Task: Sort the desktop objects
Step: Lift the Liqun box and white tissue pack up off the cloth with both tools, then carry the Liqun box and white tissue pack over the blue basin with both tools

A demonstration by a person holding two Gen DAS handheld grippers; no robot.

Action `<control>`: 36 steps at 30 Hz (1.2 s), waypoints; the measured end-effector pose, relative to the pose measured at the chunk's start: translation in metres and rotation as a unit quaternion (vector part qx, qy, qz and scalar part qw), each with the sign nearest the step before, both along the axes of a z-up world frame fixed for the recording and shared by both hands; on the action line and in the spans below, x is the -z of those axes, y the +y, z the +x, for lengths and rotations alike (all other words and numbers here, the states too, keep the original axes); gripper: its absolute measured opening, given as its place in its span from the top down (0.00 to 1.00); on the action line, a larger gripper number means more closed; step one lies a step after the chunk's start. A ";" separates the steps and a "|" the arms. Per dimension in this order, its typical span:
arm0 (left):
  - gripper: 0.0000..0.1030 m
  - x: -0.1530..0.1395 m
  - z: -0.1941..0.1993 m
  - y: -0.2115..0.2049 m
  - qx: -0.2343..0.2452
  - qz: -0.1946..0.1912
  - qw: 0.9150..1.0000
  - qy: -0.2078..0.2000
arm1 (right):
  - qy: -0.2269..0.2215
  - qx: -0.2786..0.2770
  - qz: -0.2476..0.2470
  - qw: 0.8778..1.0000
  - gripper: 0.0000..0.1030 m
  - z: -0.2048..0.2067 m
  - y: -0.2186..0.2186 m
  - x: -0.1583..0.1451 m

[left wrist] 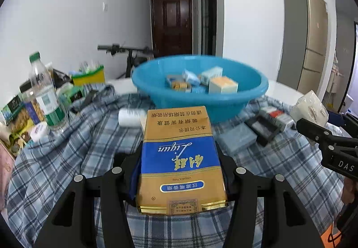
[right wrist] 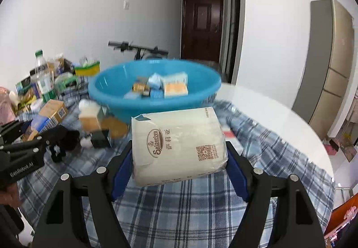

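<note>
Sorting is partway done as we read it: we have two more items in hand and the blue basin (left wrist: pixel 201 100) ahead already holds a handful of small boxes (left wrist: pixel 221 85), several of them blue and white and one with an orange face. Our left hand-held gripper (left wrist: pixel 181 171) is pinching a gold-and-blue cigarette carton (left wrist: pixel 179 158) by its long sides, the carton clear of the plaid cloth (left wrist: pixel 67 158) and pointing toward the basin. Our right hand-held gripper (right wrist: pixel 179 158) clamps a white soft pack (right wrist: pixel 179 142) printed with a brown round logo and a QR code, its blue pads pressed against both sides, and the pack is likewise lifted above the cloth with the basin just beyond it. We judge the step in hand to be carrying both to the basin, so neither is sorted yet. More is left on the table (right wrist: pixel 257 102): a white roll-like thing (left wrist: pixel 129 115) and a few flat boxes near the basin's foot in the left wrist view, including a grey-blue box (left wrist: pixel 237 138) and an open dark box (left wrist: pixel 264 129). Further left stands a clutter of packets with a clear water bottle (left wrist: pixel 44 91); whether those belong to the sorting we cannot tell. So some pieces are in, two are on the way, and several remain.
</note>
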State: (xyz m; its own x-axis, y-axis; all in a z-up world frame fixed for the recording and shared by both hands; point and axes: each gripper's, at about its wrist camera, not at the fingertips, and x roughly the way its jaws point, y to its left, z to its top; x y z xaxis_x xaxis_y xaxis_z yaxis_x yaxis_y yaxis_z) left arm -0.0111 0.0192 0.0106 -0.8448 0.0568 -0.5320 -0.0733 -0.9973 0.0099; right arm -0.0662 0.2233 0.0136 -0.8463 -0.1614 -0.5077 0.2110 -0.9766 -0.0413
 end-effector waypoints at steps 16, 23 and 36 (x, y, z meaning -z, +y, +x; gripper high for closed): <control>0.45 -0.044 0.035 0.012 0.000 -0.002 0.996 0.092 | 0.090 0.010 -0.005 0.996 0.28 0.035 -0.013 -0.038; 0.45 -0.054 0.047 0.013 0.001 -0.002 0.994 0.108 | 0.114 0.017 -0.009 0.993 0.28 0.050 -0.007 -0.047; 0.45 -0.064 0.064 0.021 0.001 -0.009 0.992 0.126 | 0.135 0.019 -0.007 0.991 0.28 0.068 -0.007 -0.058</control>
